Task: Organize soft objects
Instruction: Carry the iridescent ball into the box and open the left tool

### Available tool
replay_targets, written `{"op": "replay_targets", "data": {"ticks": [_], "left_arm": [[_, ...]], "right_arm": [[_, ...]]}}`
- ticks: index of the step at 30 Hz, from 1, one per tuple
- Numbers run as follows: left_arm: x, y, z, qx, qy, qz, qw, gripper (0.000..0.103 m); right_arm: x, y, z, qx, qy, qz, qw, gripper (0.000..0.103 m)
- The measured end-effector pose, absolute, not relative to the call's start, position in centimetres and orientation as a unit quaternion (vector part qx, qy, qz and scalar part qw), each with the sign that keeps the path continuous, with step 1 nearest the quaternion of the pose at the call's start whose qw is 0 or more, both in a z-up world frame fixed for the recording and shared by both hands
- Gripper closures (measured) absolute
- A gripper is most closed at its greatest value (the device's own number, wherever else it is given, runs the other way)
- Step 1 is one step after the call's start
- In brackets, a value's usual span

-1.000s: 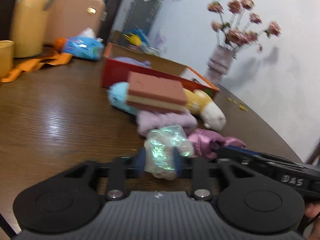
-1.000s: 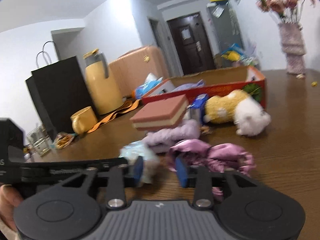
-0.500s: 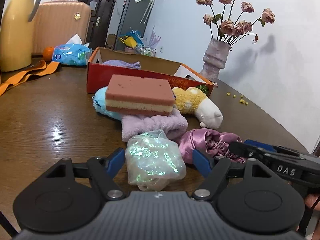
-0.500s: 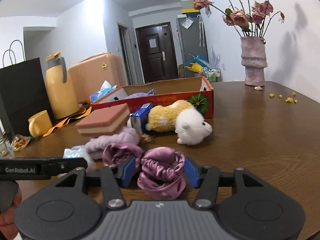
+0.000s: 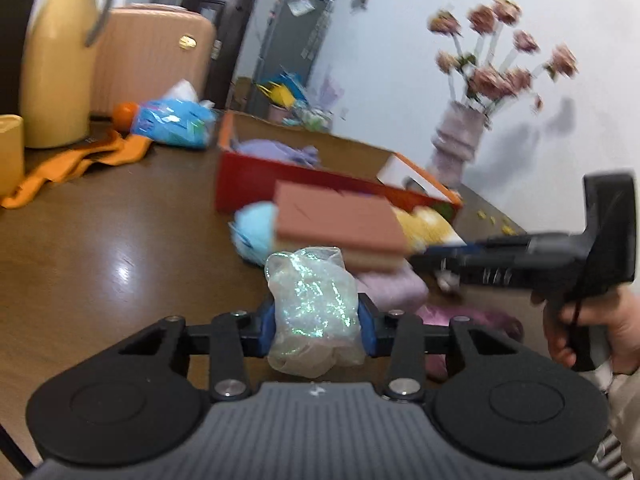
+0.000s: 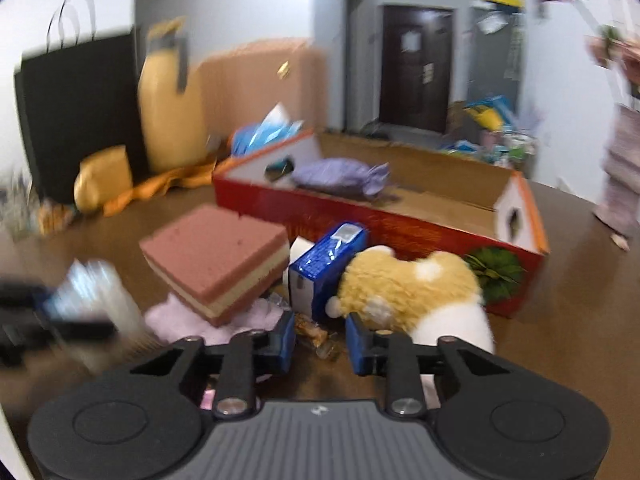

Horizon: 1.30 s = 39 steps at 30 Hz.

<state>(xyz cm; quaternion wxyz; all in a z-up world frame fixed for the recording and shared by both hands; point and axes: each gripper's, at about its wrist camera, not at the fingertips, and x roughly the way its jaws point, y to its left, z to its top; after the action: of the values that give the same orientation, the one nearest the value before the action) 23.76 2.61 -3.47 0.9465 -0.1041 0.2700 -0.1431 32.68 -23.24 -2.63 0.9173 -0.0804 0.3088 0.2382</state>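
My left gripper (image 5: 316, 324) is closing, and its blue pads press on an iridescent plastic bag (image 5: 312, 300) held just above the table. My right gripper (image 6: 320, 342) is also closing, with nothing between its jaws. It points at a blue carton (image 6: 328, 260) and a yellow-white plush toy (image 6: 408, 288). A pink sponge block (image 6: 216, 252) lies tilted on a lilac fuzzy cloth (image 6: 256, 316). A purple satin scrunchie (image 5: 480, 320) sits on the table under the right gripper (image 5: 424, 258). The red cardboard box (image 6: 400, 224) behind holds a lilac pouch (image 6: 336, 176).
A yellow thermos (image 6: 172, 120), a yellow mug (image 6: 104, 176), a black paper bag (image 6: 76, 112) and an orange cloth (image 5: 80, 160) stand at the back left. A blue tissue pack (image 5: 176, 124) lies beside the box. A flower vase (image 5: 460, 148) stands at the back right.
The left jaws opened around the iridescent bag, then closed on it. The right gripper left the purple scrunchie and swung forward toward the carton and plush, its jaws narrower.
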Motion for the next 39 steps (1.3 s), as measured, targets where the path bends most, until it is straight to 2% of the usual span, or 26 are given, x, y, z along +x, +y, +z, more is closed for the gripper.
{"op": "replay_targets", "data": {"ticks": [12,16,20,32,39], "left_arm": [[26.1,4.6,-3.6,-0.104,0.275,-0.104,0.95,0.062],[25.4,4.5,-3.2,-0.102,0.27,-0.104,0.952,0.062],[24.3,4.4,-2.4,-0.1,0.263,-0.103,0.954,0.062],[19.9,2.0,0.5,-0.082,0.224,-0.131,0.962,0.062],[22.4,0.2,3.0,-0.05,0.195,-0.155,0.967,0.062]], "right_arm": [[35.4,-20.3,-4.6,-0.118,0.352,0.279,0.885,0.077],[34.5,-20.3,-4.5,-0.123,0.35,0.282,0.885,0.086],[32.6,-21.1,-4.3,-0.123,0.345,0.271,0.89,0.087],[23.4,-27.3,0.8,-0.068,0.26,0.196,0.943,0.087],[23.8,-28.3,2.7,-0.055,0.236,0.198,0.95,0.087]]}}
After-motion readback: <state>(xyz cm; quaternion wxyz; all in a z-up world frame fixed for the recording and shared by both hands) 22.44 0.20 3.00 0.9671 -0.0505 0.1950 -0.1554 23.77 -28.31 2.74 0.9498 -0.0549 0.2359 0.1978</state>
